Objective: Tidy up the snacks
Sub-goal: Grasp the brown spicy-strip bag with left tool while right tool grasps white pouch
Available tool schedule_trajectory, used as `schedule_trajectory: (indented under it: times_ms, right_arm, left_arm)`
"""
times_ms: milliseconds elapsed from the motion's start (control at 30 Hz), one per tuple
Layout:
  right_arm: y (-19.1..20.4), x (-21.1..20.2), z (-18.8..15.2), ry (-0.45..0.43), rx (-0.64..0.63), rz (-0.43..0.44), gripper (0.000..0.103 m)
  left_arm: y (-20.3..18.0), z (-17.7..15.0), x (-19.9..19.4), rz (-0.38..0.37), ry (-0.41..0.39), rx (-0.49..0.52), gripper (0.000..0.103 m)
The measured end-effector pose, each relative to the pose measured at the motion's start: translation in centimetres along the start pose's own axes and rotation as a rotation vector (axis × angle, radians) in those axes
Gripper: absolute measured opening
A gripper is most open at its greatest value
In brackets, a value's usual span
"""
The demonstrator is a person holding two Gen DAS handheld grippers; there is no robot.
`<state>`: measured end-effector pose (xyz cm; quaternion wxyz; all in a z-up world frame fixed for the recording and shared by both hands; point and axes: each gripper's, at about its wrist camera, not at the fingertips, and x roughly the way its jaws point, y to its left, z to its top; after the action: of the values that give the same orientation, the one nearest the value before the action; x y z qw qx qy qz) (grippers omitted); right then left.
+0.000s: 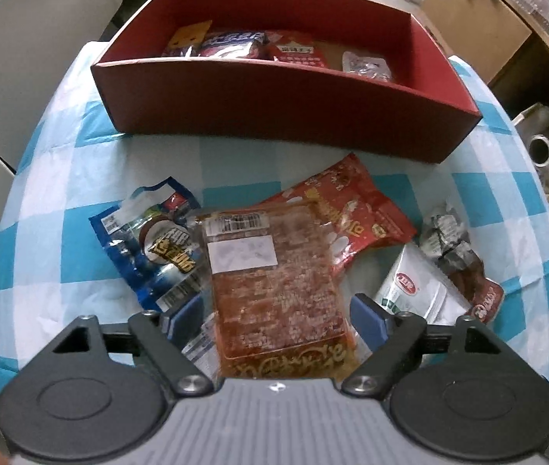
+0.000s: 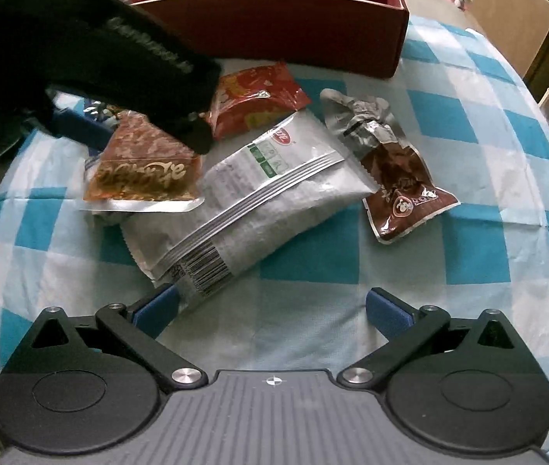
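Note:
A clear orange snack packet (image 1: pixel 274 271) lies on the pile between the blue pads of my left gripper (image 1: pixel 276 317), which stands open around it; a small gap shows at the left pad. The right wrist view shows the same packet (image 2: pixel 142 170) under the left gripper (image 2: pixel 140 133). Around it lie a blue packet (image 1: pixel 150 248), a red packet (image 1: pixel 352 209), a white packet (image 2: pixel 259 193) and a brown packet (image 2: pixel 398 178). My right gripper (image 2: pixel 272 310) is open above the cloth, its left finger beside the white packet's barcode corner. Behind stands a red box (image 1: pixel 274 116) holding several snacks (image 1: pixel 235 44).
A blue-and-white checked cloth (image 2: pixel 449 252) covers the round table. Cardboard boxes (image 1: pixel 480 19) and metal parts (image 1: pixel 546 147) stand off the table at the right. A grey panel (image 1: pixel 22 58) stands at the far left.

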<state>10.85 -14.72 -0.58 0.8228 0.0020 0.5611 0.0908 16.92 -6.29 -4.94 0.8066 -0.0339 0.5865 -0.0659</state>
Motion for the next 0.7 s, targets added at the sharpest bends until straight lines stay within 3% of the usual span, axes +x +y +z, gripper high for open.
schedule_trajectory:
  times_ms: [133, 167, 400, 433, 500, 567, 700]
  right_arm:
    - [0.3, 0.0, -0.3, -0.019, -0.012, -0.017, 0.103]
    - [0.4, 0.0, -0.5, -0.026, -0.021, -0.022, 0.103]
    - [-1.9, -0.8, 0.2, -0.017, 0.085, 0.053, 0.102]
    - [-2.3, -0.9, 0.4, -0.017, 0.115, 0.051, 0.101]
    - [-3.1, -1.3, 0.9, -0.043, 0.169, 0.056, 0.101]
    - [-3.5, -1.5, 1.4, -0.059, 0.216, 0.069, 0.102]
    - [-3.3, 0.0, 2.5, -0.023, 0.278, 0.082, 0.103]
  left_arm:
    - [0.9, 0.3, 0.8, -0.007, 0.003, -0.08, 0.076]
    - [1.0, 0.3, 0.7, -0.008, -0.002, -0.09, 0.071]
    - [2.2, -0.4, -0.3, -0.05, 0.009, -0.081, 0.059]
    - [2.6, -0.5, -0.8, -0.052, -0.001, -0.075, 0.055]
    - [3.5, -0.7, -1.8, -0.068, -0.022, -0.077, 0.036]
    - [4.5, -0.8, -2.9, -0.109, -0.035, -0.092, 0.031]
    - [6.1, -1.2, -2.8, -0.107, -0.025, -0.101, 0.03]
